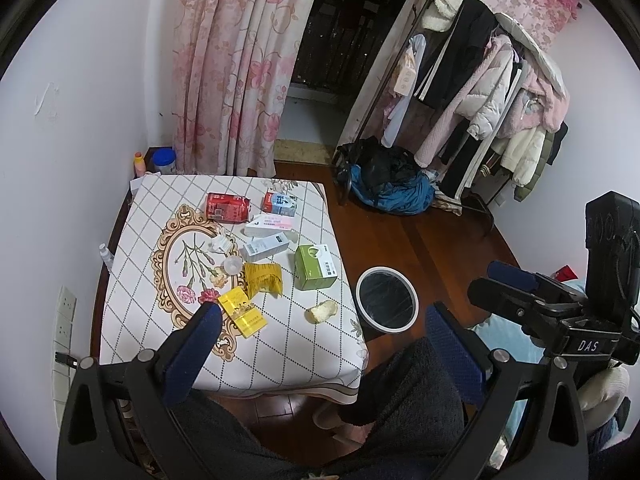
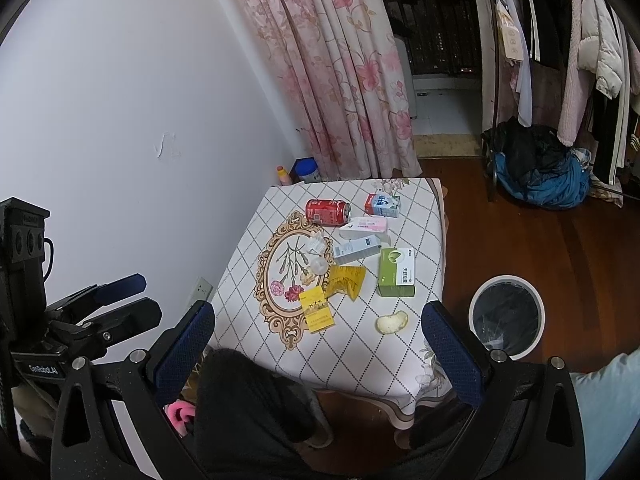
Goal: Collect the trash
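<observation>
Trash lies on a small table (image 1: 280, 356) (image 2: 360, 364) with a checked cloth: a red can (image 1: 227, 207) (image 2: 328, 211), a milk carton (image 1: 280, 204) (image 2: 382, 205), a green box (image 1: 315, 267) (image 2: 396, 273), a yellow box (image 1: 241, 312) (image 2: 316, 309), a yellow wrapper (image 1: 264, 278) (image 2: 347, 282), white boxes (image 1: 266, 246) (image 2: 357, 249) and a fruit peel (image 1: 322, 312) (image 2: 391, 322). A white bin (image 1: 387, 300) (image 2: 506, 316) with a black liner stands on the floor to the table's right. My left gripper (image 1: 324, 316) and right gripper (image 2: 318, 316) are open, empty, held above the table's near edge.
A clothes rack (image 1: 480, 92) with coats and a blue bag (image 1: 400, 192) stand at the back right. Pink curtains (image 1: 232, 64) hang behind the table. A wall is on the left. My dark-clothed lap (image 1: 280, 432) is under the grippers.
</observation>
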The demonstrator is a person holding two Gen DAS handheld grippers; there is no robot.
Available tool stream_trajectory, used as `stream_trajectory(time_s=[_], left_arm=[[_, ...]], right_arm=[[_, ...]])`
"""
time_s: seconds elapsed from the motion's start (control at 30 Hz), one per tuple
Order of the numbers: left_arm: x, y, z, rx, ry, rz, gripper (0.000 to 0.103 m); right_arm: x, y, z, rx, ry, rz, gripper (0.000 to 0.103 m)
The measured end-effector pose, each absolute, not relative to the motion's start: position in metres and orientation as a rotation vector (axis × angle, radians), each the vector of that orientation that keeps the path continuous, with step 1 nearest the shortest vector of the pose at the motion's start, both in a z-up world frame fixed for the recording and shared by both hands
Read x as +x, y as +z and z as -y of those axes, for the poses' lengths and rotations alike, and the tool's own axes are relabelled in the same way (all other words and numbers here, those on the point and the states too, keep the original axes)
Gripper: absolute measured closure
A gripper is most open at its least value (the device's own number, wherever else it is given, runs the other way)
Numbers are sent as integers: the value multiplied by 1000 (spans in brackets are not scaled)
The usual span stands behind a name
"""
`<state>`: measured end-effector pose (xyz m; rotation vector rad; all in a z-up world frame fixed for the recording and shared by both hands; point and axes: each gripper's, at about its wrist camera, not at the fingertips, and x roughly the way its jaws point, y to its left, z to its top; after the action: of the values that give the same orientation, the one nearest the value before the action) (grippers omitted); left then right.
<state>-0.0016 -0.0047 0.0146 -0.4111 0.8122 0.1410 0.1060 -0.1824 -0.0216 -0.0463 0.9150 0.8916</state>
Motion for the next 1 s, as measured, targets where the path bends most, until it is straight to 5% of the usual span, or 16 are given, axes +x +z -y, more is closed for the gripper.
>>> stream_trajectory(time_s=[0.77,1.0], left_arm=[[6,11,3,-390,207,-814,0],[54,-58,-42,-324,556,-904,0]], right_arm=[[108,-21,183,-39,888,-911,0],[150,-52,162,-10,777,-962,0]])
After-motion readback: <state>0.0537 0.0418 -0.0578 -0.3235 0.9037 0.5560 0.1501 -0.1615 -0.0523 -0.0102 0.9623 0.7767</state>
